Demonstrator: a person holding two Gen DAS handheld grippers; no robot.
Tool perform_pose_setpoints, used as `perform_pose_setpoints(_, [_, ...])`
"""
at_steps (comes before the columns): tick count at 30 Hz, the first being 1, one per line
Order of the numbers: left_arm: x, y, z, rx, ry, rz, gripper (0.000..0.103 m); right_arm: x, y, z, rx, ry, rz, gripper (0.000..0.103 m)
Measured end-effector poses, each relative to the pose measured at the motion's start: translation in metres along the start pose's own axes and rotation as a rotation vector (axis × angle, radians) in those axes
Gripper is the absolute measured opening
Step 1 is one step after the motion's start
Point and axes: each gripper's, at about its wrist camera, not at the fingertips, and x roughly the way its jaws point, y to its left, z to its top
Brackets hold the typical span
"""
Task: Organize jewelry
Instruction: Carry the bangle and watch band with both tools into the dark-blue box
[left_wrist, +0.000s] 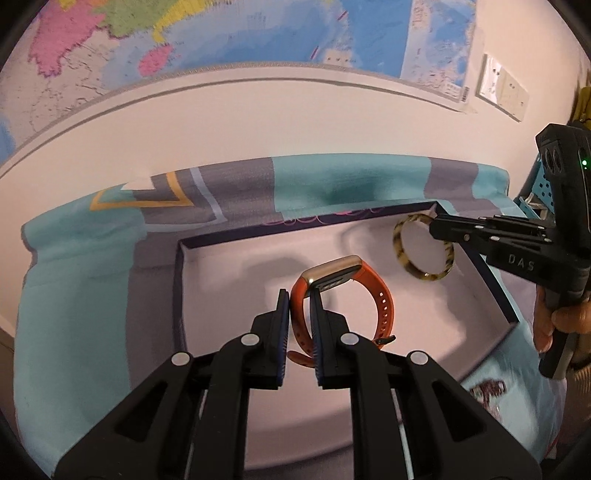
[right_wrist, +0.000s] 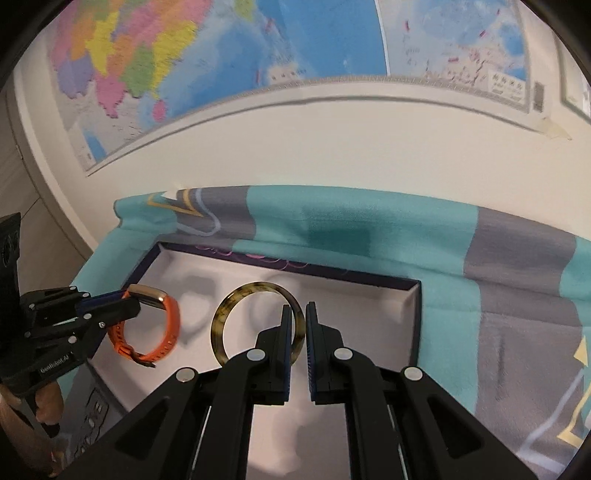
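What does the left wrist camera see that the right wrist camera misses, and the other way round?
Only the left wrist view shows a wall socket plate and a blue pegboard at its right edge. Only the right wrist view shows the tiled floor at its left. Both show the left tongs shut on the orange watch, the right tongs shut on the tortoiseshell bangle, the open white-lined box, the teal and grey cloth and the wall map.

The watch (left_wrist: 343, 295) has a matt orange rubbery strap and a shiny gold metal case. Beside it, the bangle (right_wrist: 258, 325) is glossy mottled resin. Under both, the box (left_wrist: 369, 387) has a smooth matt lining and lies on soft napped cloth (right_wrist: 406, 236).
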Motion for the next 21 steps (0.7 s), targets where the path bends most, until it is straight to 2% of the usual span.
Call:
perform_pose_setpoints(8, [0.037,0.003,0.018,-0.021,0.05,0.015,0.012,0.036,-0.003,0.011,0.024,0.072,-0.044,0.006])
perform_pose_setpoints(21, [0.067,0.008,0.035,-0.077,0.101,0.033,0.012,0.051,-0.006,0.013,0.057,0.116,-0.071,0.006])
